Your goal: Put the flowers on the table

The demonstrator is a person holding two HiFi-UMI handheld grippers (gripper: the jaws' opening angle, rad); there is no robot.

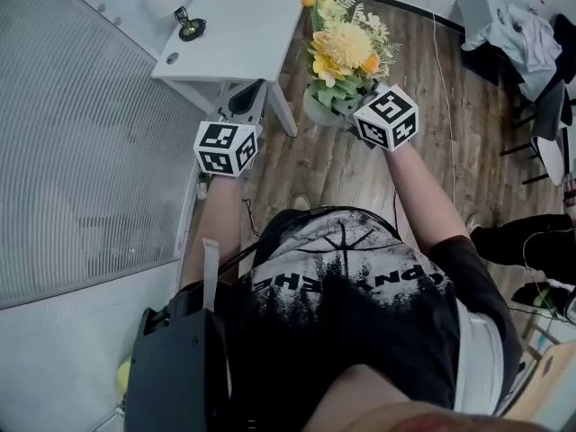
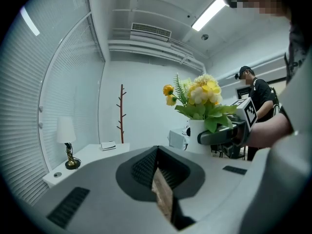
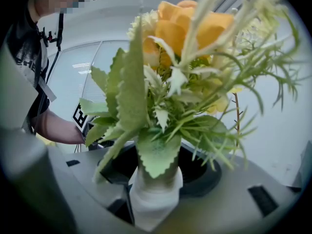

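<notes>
Head view gives me the clearest layout: my right gripper [image 1: 360,120] has its jaws closed around the white vase [image 1: 319,111] that carries the flowers [image 1: 344,48], a bunch of yellow and orange blooms with green leaves. The bunch hangs in the air over the wooden floor [image 1: 423,151], just beside the near corner of the white bench [image 1: 243,25] and not on it. From the right gripper view I can confirm the hold: the vase [image 3: 153,199] sits between the two jaws, which press on its neck from either side, and the flowers [image 3: 165,82] rise straight up and fill most of that picture. My left gripper [image 1: 245,106] is to the left of the vase, near the bench's leg, with its marker cube [image 1: 225,147] facing up. In the left gripper view its jaws [image 2: 158,167] are brought together with only a thin slit between them, and nothing is held there. That same view looks across at the flowers [image 2: 202,99] and the vase [image 2: 195,133] clamped in the right gripper [image 2: 219,135], well apart from the left one. Beyond, I see the bench [image 2: 92,155] with a small lamp [image 2: 68,143] standing on its near end, a bare coat stand [image 2: 121,113] against the wall, and another person [image 2: 256,101] in dark clothes behind the bouquet.
</notes>
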